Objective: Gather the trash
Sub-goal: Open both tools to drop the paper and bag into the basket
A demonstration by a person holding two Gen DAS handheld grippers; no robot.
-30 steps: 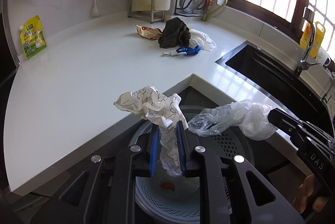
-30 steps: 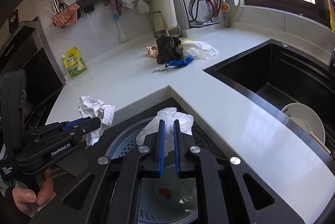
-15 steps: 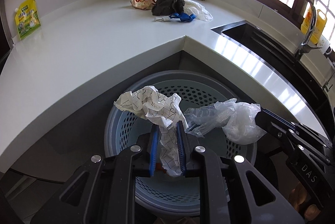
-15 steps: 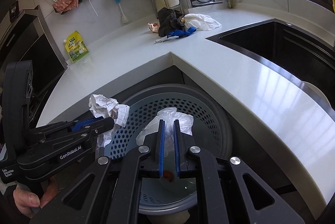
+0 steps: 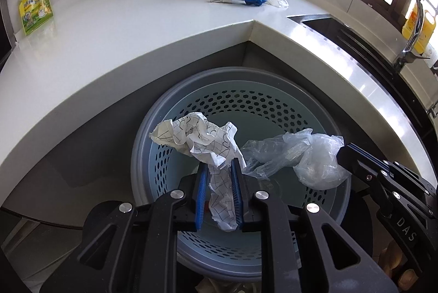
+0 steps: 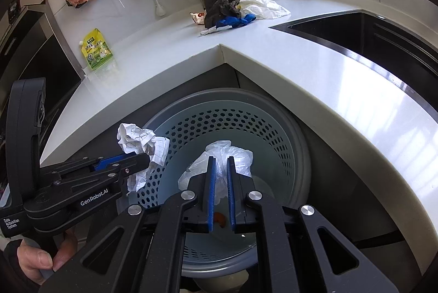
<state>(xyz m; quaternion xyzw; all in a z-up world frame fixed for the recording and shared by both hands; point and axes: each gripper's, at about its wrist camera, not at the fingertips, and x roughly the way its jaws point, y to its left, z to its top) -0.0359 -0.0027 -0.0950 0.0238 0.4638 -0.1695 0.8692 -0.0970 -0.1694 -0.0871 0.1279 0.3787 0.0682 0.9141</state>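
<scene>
Crumpled grid paper [image 5: 202,139] was clamped in the left gripper [image 5: 219,183] and a clear plastic bag [image 6: 227,156] in the right gripper [image 6: 219,178], both over the perforated bin [image 5: 246,112]; neither dropped yet. Judged roughly midway: a dark rag [image 6: 219,5], blue item [image 6: 235,20] and white bag [image 6: 262,8] remained on the white corner countertop [image 5: 109,46], beside the black sink [image 6: 369,33].

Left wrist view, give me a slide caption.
Left tool clamps crumpled grid-printed white paper above round perforated pale-blue bin.
</scene>
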